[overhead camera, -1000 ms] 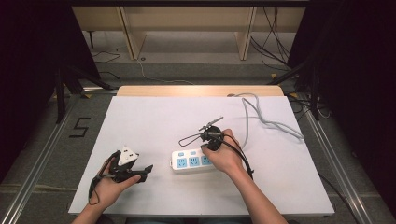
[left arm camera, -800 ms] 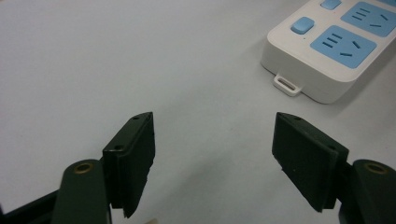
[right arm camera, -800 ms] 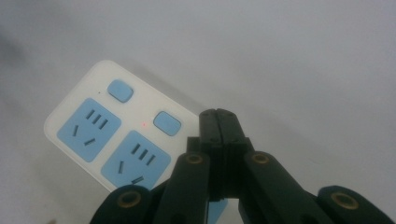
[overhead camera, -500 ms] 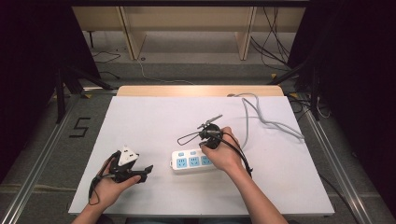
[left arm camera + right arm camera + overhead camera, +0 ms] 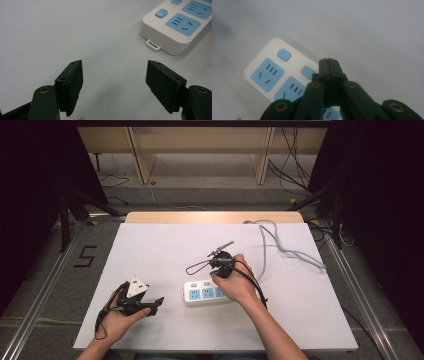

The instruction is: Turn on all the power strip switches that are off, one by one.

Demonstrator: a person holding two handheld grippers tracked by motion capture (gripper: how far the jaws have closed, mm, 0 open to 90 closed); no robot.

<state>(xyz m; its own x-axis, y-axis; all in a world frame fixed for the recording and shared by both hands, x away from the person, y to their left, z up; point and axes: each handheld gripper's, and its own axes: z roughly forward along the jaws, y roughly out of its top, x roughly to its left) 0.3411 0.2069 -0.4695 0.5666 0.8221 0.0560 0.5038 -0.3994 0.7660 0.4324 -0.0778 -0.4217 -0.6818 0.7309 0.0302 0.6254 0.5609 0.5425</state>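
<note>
The white power strip (image 5: 206,292) lies flat on the bench (image 5: 165,250), near the front edge and a little right of centre, its blue sockets facing up. Right over it sits the right gripper (image 5: 329,62), jaws pressed together with nothing between them, tips poised above the strip's second blue switch (image 5: 307,72); a tiny red light (image 5: 297,73) glows beside that switch. In the high view the right hand (image 5: 235,282) covers the strip's right end, the gripper's cable looping off to the left. Over on the left, the left gripper (image 5: 113,86) rests low on the bench with its jaws spread wide and empty. The strip's near end, with its little hanging tab (image 5: 153,45), lies ahead of those jaws and off to the right, apart from them. A grey cord (image 5: 280,247) snakes across the bench's far right.
</note>
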